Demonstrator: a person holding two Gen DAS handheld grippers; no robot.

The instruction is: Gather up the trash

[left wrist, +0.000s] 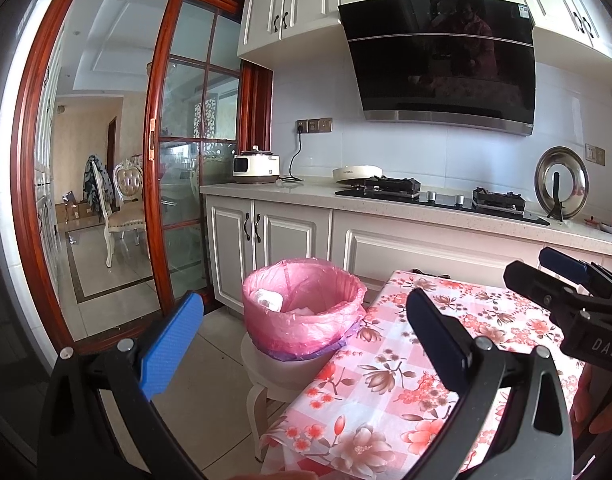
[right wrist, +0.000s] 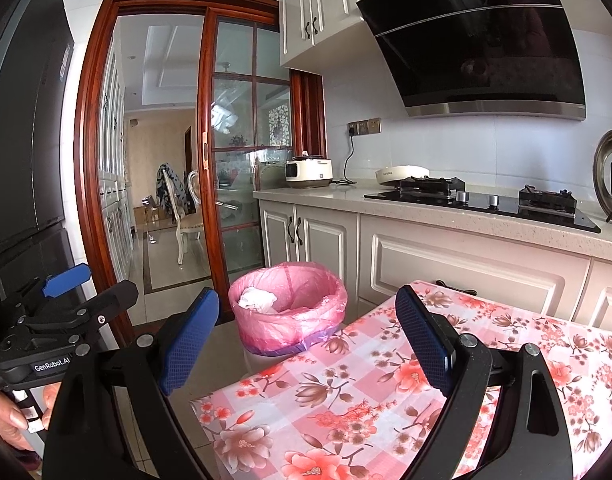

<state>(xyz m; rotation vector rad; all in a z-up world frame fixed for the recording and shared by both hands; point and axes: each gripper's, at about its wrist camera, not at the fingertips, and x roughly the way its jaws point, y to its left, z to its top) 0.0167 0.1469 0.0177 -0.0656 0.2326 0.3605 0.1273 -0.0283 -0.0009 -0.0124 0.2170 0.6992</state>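
A bin lined with a pink bag [left wrist: 306, 312] stands on a small white stool [left wrist: 273, 376] beside the table; it also shows in the right wrist view [right wrist: 289, 316]. Crumpled white paper [left wrist: 270, 299] lies inside it, also seen in the right wrist view [right wrist: 257, 300]. My left gripper [left wrist: 306, 344] is open and empty, held above the table's left edge with the bin between its blue fingers. My right gripper [right wrist: 310, 344] is open and empty above the flowered tablecloth [right wrist: 366, 392]. Each gripper shows at the edge of the other's view.
The flowered tablecloth [left wrist: 426, 360] covers the table at the front. White cabinets [left wrist: 289, 232] and a counter with a gas hob [left wrist: 442, 196] and a rice cooker [left wrist: 257, 166] run behind. A red-framed sliding glass door [left wrist: 185, 160] opens left onto tiled floor.
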